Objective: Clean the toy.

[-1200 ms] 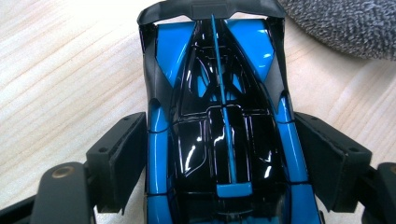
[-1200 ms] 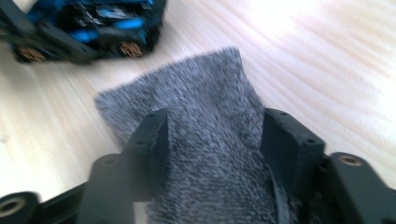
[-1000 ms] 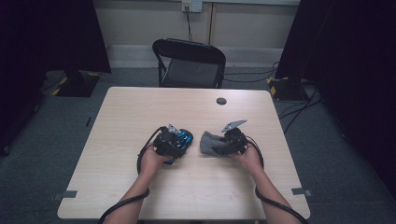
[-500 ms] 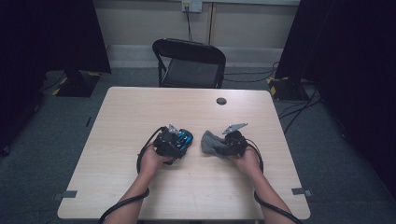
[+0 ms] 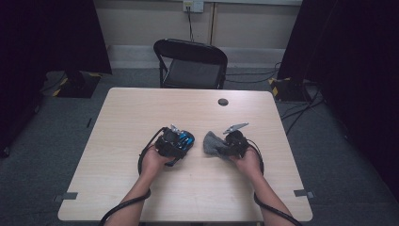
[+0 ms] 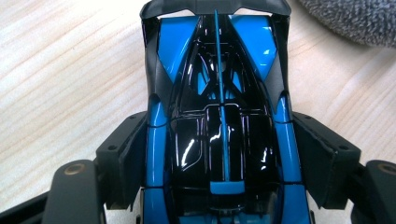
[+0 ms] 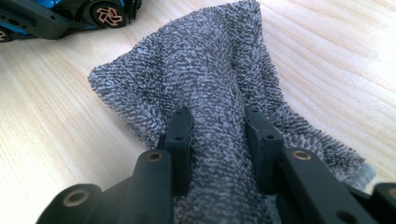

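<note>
A glossy blue and black toy car (image 6: 219, 121) stands on the table between the jaws of my left gripper (image 6: 219, 158). The jaws have just been closing, and both pads now press on the car's sides. In the high view the car (image 5: 187, 138) pokes out of the left gripper (image 5: 181, 141) toward the middle of the table. My right gripper (image 7: 217, 140) has just been closing too. It now pinches a raised fold of a grey terry cloth (image 7: 201, 70), which lies on the wood beside the car (image 7: 60, 16). From above, the cloth (image 5: 211, 142) sits just left of the right gripper (image 5: 221, 147).
The light wooden table (image 5: 141, 108) has a small black round cap (image 5: 223, 101) near its far edge. A black folding chair (image 5: 190, 61) stands behind the table. Cables trail from both grippers over the near edge.
The grey cloth looks slightly more gathered at the right gripper. Both hands and the car have kept their places.
</note>
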Action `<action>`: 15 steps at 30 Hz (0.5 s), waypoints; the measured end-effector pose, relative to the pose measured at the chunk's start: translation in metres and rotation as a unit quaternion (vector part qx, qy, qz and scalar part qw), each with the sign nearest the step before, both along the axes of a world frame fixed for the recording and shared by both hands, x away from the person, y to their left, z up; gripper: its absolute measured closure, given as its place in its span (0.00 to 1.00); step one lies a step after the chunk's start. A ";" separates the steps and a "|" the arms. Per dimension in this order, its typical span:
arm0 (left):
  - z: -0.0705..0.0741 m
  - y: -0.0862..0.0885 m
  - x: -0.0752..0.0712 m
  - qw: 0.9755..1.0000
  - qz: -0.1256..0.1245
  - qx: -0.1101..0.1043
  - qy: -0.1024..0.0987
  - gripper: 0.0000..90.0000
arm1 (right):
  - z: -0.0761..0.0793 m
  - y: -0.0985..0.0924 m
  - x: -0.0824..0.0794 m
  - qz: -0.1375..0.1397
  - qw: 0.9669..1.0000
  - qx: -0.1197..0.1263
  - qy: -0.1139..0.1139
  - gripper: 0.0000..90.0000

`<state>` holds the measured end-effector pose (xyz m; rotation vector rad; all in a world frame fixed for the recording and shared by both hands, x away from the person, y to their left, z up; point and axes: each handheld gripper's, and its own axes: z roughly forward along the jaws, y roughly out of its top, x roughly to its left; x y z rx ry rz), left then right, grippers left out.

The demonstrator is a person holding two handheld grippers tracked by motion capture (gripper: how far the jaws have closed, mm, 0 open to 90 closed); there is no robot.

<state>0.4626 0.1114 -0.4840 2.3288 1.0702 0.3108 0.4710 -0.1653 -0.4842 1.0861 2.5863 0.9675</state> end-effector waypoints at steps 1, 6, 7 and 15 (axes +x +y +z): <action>0.000 0.000 0.000 1.000 0.000 -0.001 0.001 0.29 | 0.000 -0.001 0.000 0.000 1.000 0.002 0.000 0.75; 0.000 0.002 -0.003 1.000 -0.001 -0.001 -0.002 0.29 | -0.001 -0.003 0.000 -0.002 1.000 0.012 -0.001 0.76; 0.000 0.003 -0.003 1.000 -0.001 -0.001 -0.003 0.29 | -0.002 -0.003 0.000 -0.003 1.000 0.013 0.000 0.76; 0.001 0.002 0.000 1.000 -0.011 0.003 0.006 0.28 | -0.003 -0.005 0.000 -0.005 1.000 0.021 0.000 0.76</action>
